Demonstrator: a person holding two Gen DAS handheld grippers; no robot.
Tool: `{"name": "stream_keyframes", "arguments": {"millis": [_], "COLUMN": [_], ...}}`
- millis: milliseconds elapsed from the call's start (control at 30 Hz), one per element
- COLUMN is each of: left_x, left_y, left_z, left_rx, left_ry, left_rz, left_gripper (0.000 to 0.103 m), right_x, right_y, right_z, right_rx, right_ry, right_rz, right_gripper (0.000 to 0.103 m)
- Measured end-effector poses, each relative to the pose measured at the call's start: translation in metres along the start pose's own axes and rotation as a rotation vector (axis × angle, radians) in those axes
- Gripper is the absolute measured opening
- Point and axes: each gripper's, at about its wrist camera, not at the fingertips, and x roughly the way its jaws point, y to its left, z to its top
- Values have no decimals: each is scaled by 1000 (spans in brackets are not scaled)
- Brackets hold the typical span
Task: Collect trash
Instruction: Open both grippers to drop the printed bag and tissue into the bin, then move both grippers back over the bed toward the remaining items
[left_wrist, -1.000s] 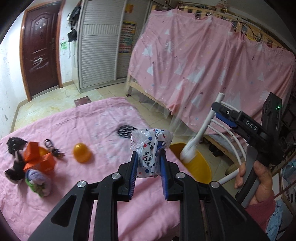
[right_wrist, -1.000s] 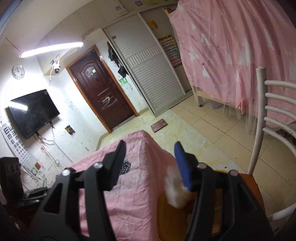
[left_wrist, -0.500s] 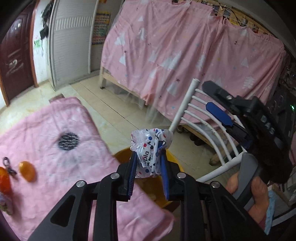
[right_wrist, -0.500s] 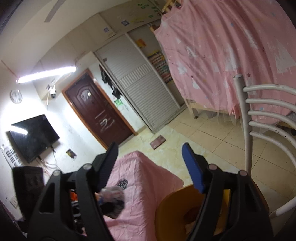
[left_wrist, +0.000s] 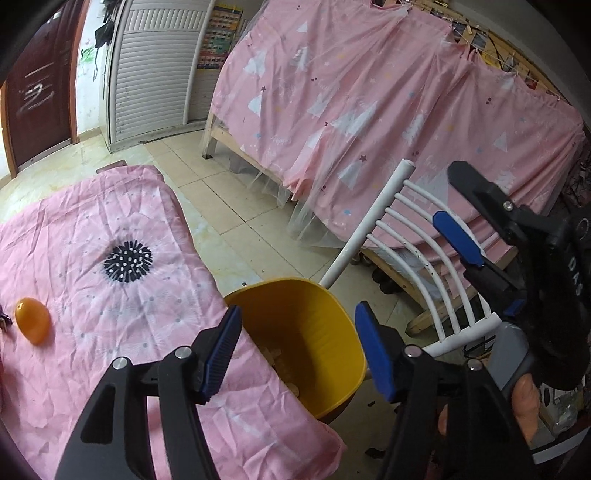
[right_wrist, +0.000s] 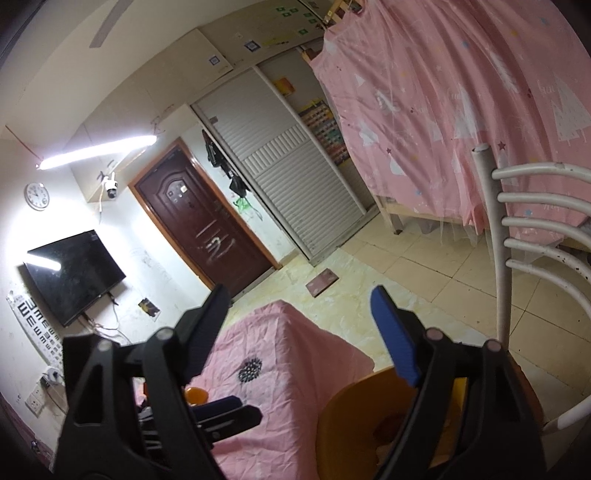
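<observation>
A yellow trash bin stands on the floor at the right edge of the pink-clothed table; pale scraps lie inside it. My left gripper is open and empty, held over the bin's mouth. My right gripper is open and empty, raised above and right of the bin; it also shows in the left wrist view. An orange egg-shaped piece lies on the table at the left. The plastic wrapper is not in view.
A white slatted chair stands just behind the bin. A bed with a pink curtain fills the right. A tiled floor, a white wardrobe and a brown door lie beyond the table.
My left gripper swung right over the bin, then opened; the polka-dot wrapper it held is gone from its jaws. The right gripper dropped its white wad and rose.
</observation>
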Motion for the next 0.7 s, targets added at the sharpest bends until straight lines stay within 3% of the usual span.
{"name": "stream_keyframes", "arguments": {"millis": [300,700], "left_x": [-18,-56], "left_y": [9,46], "left_z": [-2,-10], "left_rx": [-5,-46], "left_ry": [-27,-84], "left_rz": [14,87], "left_gripper": [57,61], "right_x": [13,36], "right_y": [16,44], "right_z": [-8,-21], "right_rx": [-38,-95], "right_ry": [39,103], "right_rz": [13,33], "right_gripper": [81,85]}}
